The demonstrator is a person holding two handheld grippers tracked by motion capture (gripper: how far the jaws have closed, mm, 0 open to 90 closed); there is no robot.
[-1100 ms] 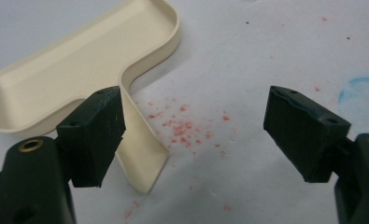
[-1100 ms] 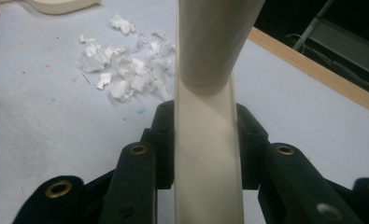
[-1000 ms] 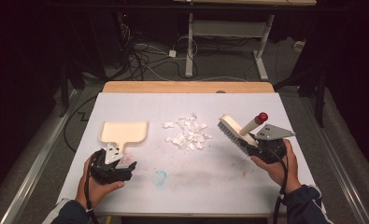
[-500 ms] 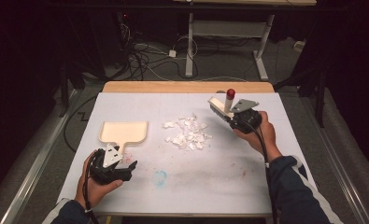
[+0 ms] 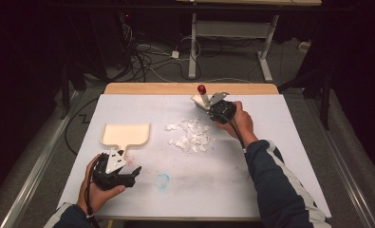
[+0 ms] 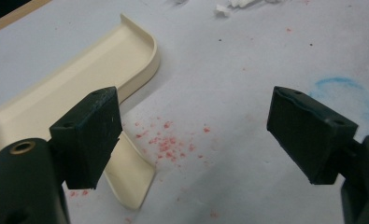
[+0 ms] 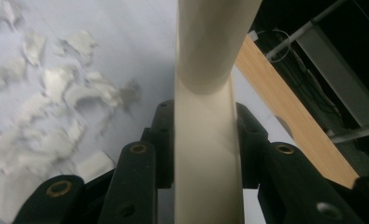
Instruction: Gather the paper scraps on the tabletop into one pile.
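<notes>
Right tool [image 5: 205, 102] clamped on brush [image 7: 205, 140] beyond paper scraps [image 5: 191, 136]; left tool [image 6: 196, 135] wide, empty, beside dustpan [image 5: 126, 134].

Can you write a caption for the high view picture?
Right gripper holds a brush behind paper scraps; a dustpan waits nearby.

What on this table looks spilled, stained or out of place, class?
Torn white paper scraps lie strewn mid-table beside the dustpan. Red specks dot the sheet by the dustpan's handle, and a faint blue ring stain marks the table nearer the person.
</notes>
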